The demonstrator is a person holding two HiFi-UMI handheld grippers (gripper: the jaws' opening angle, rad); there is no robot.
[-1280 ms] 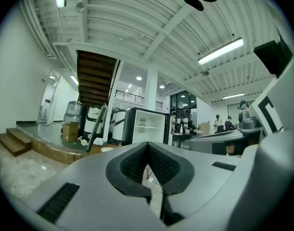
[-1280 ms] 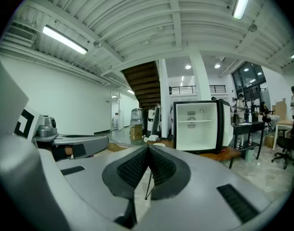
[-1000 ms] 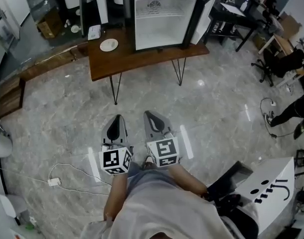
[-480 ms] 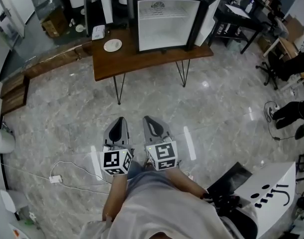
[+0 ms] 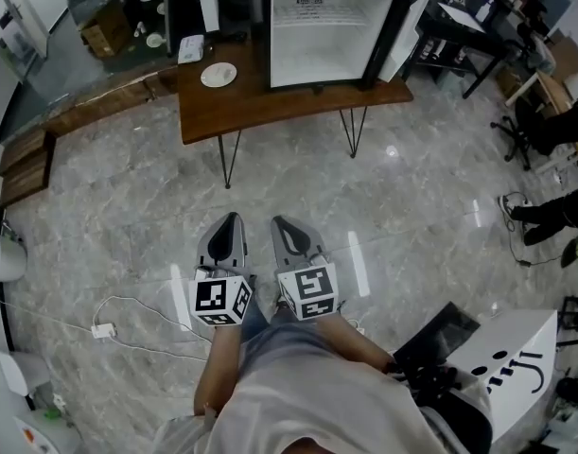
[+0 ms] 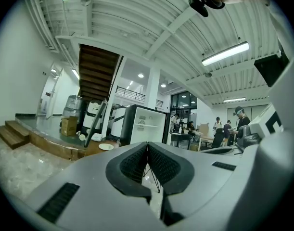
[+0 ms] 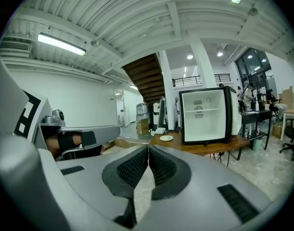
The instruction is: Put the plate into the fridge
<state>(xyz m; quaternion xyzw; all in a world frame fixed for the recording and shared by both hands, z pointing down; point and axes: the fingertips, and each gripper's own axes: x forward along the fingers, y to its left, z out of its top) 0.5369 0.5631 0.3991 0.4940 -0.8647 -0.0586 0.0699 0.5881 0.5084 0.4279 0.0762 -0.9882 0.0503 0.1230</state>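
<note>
Marble floor (image 5: 109, 206) under side-by-side grippers (image 5: 230, 219) (image 5: 282, 224) (closed)

Left gripper (image 6: 147, 145) jaws pressed together, white plate (image 6: 106, 147) left of open fridge (image 6: 147, 125) ahead

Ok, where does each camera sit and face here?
Head view: on the person's head, steeply down; table, open fridge, plate ahead; shows left gripper, right gripper, forearms.
Left gripper view: on that gripper, looking along its shut jaws toward the fridge; right gripper at the right edge.
Right gripper view: on that gripper, along its shut jaws toward the fridge; left gripper at the left edge.
Shared: all show the fridge and plate.
</note>
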